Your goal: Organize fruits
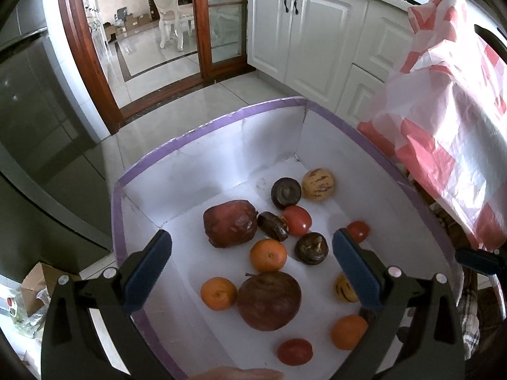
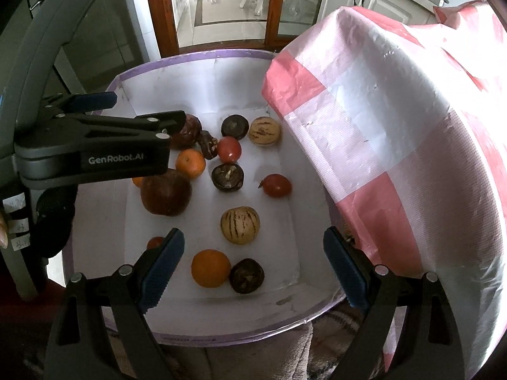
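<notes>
Between the right gripper (image 2: 253, 266)'s jaws, spread wide and holding nothing, sit an orange (image 2: 210, 268) and a dark fruit (image 2: 246, 275), touching each other. Just ahead of them lies a striped melon (image 2: 240, 224), round with no long axis to line up on. That makes the right hand the nearer one for this trio, I'd say. Over to its left, the left gripper (image 1: 252, 259) hovers above the same white box (image 1: 202, 145), jaws also wide and empty, framing a second orange (image 1: 268, 255) with a big apple (image 1: 268, 300) just below. Tomatoes, more dark fruits and another melon lie scattered farther out. Right of everything hangs a pink-checked bag (image 2: 396, 145), draped over the box's edge.
</notes>
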`<control>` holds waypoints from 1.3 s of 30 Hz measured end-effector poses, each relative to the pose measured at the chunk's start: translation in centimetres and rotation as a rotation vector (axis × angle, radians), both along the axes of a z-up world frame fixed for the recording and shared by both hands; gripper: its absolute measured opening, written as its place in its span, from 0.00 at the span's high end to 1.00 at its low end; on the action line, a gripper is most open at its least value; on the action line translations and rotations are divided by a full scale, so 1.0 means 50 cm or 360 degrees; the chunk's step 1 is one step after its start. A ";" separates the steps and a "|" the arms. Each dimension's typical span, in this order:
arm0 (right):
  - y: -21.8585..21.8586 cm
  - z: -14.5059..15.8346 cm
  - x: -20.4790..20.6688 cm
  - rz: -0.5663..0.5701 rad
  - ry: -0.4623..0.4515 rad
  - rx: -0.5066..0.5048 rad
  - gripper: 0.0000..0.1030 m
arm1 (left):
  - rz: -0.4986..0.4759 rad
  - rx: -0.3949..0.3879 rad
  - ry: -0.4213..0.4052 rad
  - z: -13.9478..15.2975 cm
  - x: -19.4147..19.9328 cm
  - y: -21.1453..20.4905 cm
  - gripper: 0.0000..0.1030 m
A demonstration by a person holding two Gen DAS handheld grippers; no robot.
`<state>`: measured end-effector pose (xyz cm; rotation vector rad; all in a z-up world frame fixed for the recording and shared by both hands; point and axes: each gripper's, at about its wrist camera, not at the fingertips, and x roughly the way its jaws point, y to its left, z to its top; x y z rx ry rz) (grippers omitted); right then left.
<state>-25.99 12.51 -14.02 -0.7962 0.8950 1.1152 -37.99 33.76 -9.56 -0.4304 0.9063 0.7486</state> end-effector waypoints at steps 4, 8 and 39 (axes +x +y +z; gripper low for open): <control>-0.001 -0.003 0.001 0.0000 0.0005 -0.0005 0.16 | -0.0005 -0.0003 0.0002 0.000 0.001 0.003 0.01; 0.001 -0.003 0.002 -0.0002 0.0009 -0.0010 0.16 | -0.0010 -0.0005 0.0005 -0.003 0.003 0.002 0.01; -0.014 -0.015 0.000 0.0005 0.0031 -0.0039 0.16 | -0.0036 -0.0034 0.0040 -0.012 0.001 0.025 0.01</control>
